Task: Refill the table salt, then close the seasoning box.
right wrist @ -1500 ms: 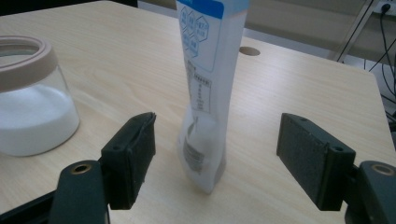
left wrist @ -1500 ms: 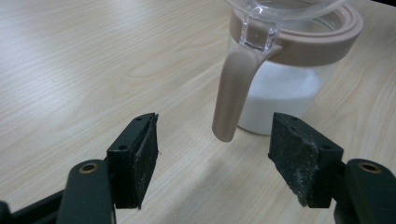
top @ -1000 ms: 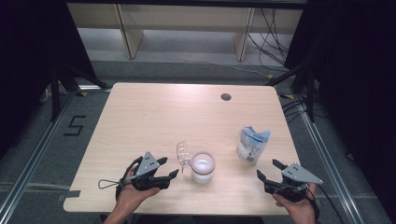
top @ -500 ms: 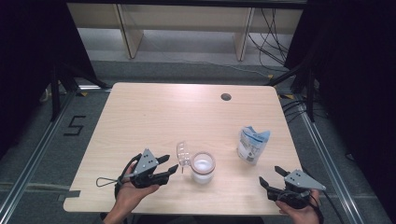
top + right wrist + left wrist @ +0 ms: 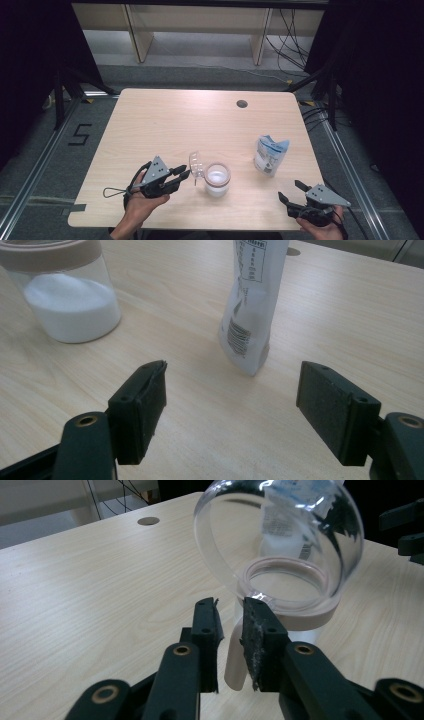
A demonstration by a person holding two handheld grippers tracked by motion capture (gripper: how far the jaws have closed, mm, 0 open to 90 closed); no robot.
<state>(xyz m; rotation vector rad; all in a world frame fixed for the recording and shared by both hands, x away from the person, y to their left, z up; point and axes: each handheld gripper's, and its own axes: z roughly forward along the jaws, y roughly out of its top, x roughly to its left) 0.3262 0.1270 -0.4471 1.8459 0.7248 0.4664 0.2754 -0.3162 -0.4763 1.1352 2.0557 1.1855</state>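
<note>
My left gripper (image 5: 181, 176) sits at the near left of the pale wooden surface (image 5: 165, 120), its fingers (image 5: 207, 625) having just been closing around the beige hinge tab of the clear round jar (image 5: 217, 179) of white powder; a narrow gap still shows beside the tab, so I cannot tell if they press on it. The jar's transparent lid (image 5: 280, 535) stands flipped open. My right gripper (image 5: 294, 192) hovers near the front right edge, fingers wide apart, facing the white and blue pouch (image 5: 270, 154) standing upright.
</note>
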